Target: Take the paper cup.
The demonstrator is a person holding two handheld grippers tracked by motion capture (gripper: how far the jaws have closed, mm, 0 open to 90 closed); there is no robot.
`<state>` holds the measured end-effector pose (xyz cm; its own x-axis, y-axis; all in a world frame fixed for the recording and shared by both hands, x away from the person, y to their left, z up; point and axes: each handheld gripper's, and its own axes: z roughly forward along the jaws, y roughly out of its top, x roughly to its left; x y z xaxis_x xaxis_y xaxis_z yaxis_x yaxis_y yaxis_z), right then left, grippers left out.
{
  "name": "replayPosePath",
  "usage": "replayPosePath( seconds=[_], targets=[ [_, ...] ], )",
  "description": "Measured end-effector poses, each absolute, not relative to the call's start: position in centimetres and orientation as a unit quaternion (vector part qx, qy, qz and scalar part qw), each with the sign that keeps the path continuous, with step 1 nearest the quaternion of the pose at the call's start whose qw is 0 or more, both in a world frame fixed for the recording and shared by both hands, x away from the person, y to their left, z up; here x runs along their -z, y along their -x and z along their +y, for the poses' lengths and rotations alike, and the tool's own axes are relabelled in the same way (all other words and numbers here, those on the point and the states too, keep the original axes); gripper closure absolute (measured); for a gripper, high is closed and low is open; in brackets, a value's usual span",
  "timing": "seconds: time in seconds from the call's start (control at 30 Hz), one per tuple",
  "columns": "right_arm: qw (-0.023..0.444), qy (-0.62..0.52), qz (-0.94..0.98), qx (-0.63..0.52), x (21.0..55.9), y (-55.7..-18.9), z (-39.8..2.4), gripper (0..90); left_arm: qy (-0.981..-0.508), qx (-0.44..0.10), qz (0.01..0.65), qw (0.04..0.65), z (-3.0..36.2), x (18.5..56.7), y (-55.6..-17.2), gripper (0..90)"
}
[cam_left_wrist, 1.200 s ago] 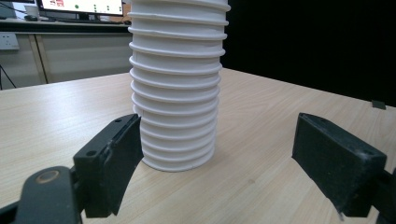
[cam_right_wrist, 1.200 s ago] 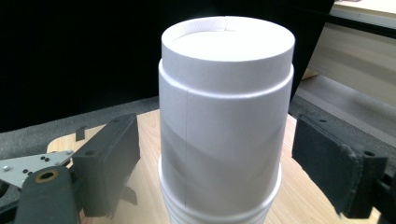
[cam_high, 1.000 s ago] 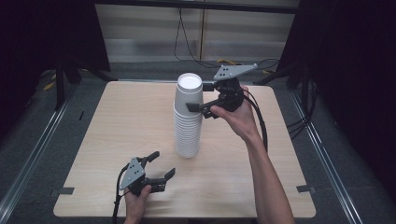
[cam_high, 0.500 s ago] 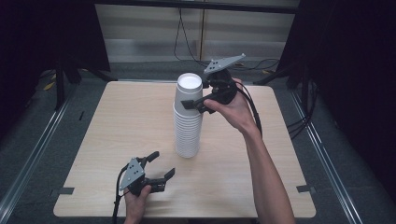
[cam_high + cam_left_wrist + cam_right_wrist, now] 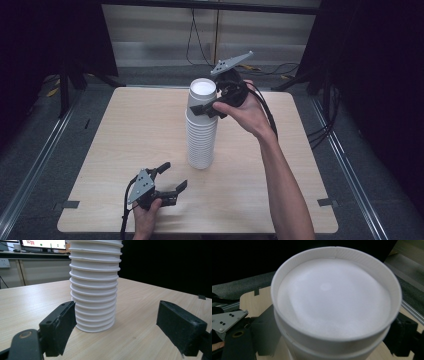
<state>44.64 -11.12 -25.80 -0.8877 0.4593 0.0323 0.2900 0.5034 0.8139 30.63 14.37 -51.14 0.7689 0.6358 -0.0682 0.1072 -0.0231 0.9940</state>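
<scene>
Paper cups, white and nested upside down, are standing as one tall stack (image 5: 202, 135) near the middle of the wooden table (image 5: 125, 130). The right gripper (image 5: 204, 103) is hovering level with the top of the stack, its two black jaws sitting on either side of the top cup (image 5: 202, 95). In the right gripper view the top cup (image 5: 334, 305) is lying between the jaws, the left one right against its wall and the right one just beside it; whether the pads are actually pressing on it I cannot tell. The right hand (image 5: 247, 115) is reaching in from the stack's right side.

The left gripper (image 5: 174, 175) is resting on the table in front of the stack and a little to its left, well apart from it, with the left hand (image 5: 145, 215) behind it. Its jaws are standing wide apart with nothing between them, and in the left gripper view they are framing the foot of the stack (image 5: 95, 287) from a distance.
</scene>
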Motion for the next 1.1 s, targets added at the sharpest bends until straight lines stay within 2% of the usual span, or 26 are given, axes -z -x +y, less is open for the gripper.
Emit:
replayPosePath(
  seconds=[0.3, 1.1],
  targets=[
    [0.109, -0.213, 0.866, -0.44, 25.3, -44.4, -10.8, 18.2, -0.684, -0.201, 0.272, 0.646, 14.3, 51.2, -30.6, 15.8],
    [0.127, -0.203, 0.827, -0.509, 23.6, -43.3, -12.3, 19.5, -0.685, -0.205, 0.27, 0.645, 14.4, 51.1, -30.6, 15.8]
  ],
)
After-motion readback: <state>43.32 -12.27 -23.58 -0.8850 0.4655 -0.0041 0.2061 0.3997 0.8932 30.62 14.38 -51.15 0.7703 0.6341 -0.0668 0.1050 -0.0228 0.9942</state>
